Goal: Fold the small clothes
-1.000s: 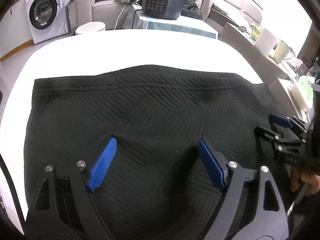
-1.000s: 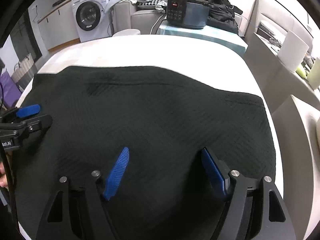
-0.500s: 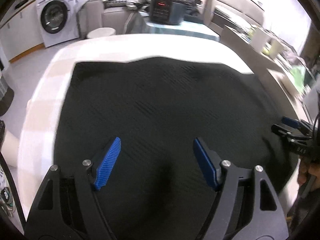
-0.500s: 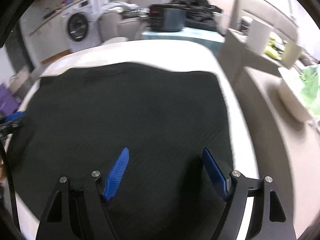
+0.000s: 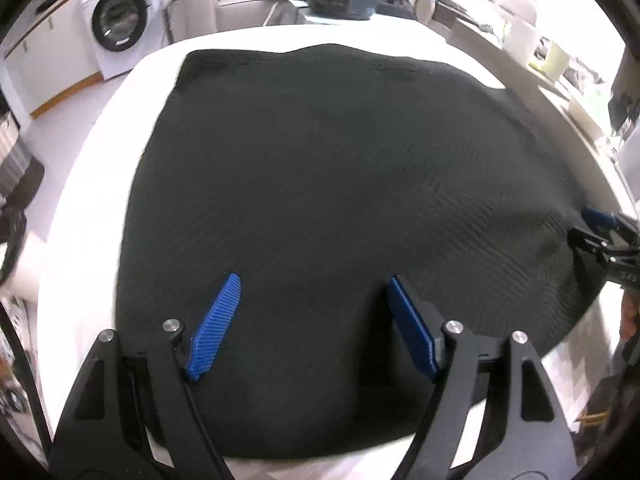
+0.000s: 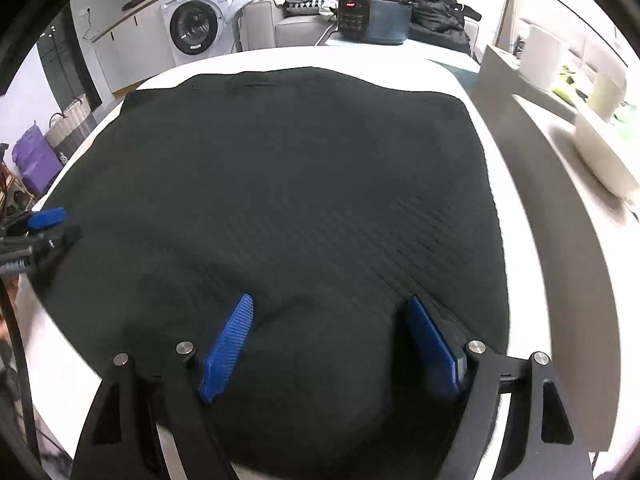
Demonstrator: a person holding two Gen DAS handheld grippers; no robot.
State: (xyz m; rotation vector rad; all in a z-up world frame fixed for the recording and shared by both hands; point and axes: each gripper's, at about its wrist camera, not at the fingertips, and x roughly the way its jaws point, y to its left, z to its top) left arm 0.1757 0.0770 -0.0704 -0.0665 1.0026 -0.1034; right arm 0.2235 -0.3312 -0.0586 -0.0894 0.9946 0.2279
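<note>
Garment spread on a white table, both grippers above it

Black ribbed cloth (image 5: 340, 184) lies flat over most of the white table (image 5: 92, 184); left gripper (image 5: 312, 320) hangs over its near edge, blue pads (image 5: 216, 328) spread apart, nothing between them; right gripper (image 6: 332, 344) likewise stands wide, gripping nothing, near the cloth's right edge; washing machine (image 6: 192, 24) behind.

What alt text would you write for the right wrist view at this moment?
A black textured garment lies spread flat over a white table, with the right gripper open above its near edge, nothing between its blue fingers. The left gripper shows at the left edge; a washing machine stands behind.
</note>
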